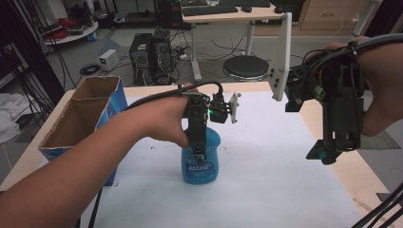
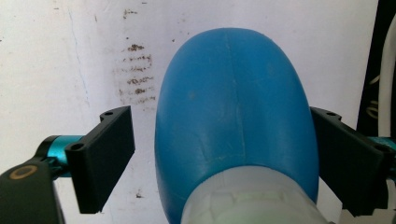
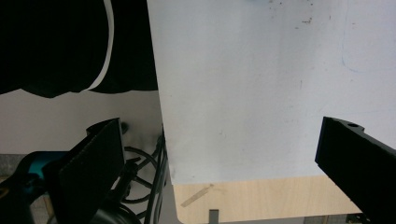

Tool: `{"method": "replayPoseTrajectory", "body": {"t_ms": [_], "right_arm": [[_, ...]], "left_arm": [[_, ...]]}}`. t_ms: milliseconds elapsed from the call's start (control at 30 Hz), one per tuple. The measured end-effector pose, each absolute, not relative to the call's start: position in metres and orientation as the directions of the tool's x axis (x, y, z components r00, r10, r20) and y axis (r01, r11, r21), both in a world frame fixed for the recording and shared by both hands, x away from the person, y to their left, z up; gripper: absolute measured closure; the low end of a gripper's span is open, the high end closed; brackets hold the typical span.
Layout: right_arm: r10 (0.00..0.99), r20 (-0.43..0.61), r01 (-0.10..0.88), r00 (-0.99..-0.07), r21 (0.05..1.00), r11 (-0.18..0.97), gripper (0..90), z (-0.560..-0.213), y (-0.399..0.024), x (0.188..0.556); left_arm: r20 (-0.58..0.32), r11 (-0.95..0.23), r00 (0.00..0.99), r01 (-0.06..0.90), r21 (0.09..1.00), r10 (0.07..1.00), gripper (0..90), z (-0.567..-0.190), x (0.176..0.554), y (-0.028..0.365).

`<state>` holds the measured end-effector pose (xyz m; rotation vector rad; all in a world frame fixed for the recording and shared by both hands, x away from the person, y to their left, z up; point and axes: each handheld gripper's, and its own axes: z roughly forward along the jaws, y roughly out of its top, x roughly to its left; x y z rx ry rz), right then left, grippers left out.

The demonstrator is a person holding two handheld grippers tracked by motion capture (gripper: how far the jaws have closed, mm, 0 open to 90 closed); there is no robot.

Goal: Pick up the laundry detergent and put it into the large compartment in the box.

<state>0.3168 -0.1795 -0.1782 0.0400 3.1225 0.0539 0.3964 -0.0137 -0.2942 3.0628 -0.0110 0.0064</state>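
A blue plastic bottle (image 1: 201, 167) with a pale neck stands on the white sheet (image 1: 285, 171) near the table's middle. My left gripper (image 1: 199, 156) comes down on it from above. In the left gripper view the bottle (image 2: 233, 116) lies between the jaws: the left pad (image 2: 106, 158) stands a little apart from it, while the right pad (image 2: 343, 163) is at its side. My left gripper (image 2: 226, 161) is open around it. At the right my right gripper (image 1: 327, 153) hangs above the table's edge, pointing down. My right gripper (image 3: 224, 172) is open wide with nothing between its fingers.
An open cardboard box (image 1: 81, 118) with blue sides stands at the table's left edge, close to my left forearm. A white upright bracket (image 1: 281, 57) rises at the far right corner. Bare wood (image 1: 351, 175) borders the sheet on the right. Computer towers (image 1: 151, 57) stand on the floor beyond.
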Motion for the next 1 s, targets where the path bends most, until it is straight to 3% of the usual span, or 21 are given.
{"method": "replayPoseTrajectory", "body": {"t_ms": [1000], "right_arm": [[0.026, -0.012, 0.025, -1.0, 0.024, 0.999, 0.6, -0.1826, -0.1786, 0.3157]], "left_arm": [[-0.009, -0.998, 1.0, -0.015, 0.053, -0.016, 27.3, -0.2963, 0.3945, -0.0145]]}}
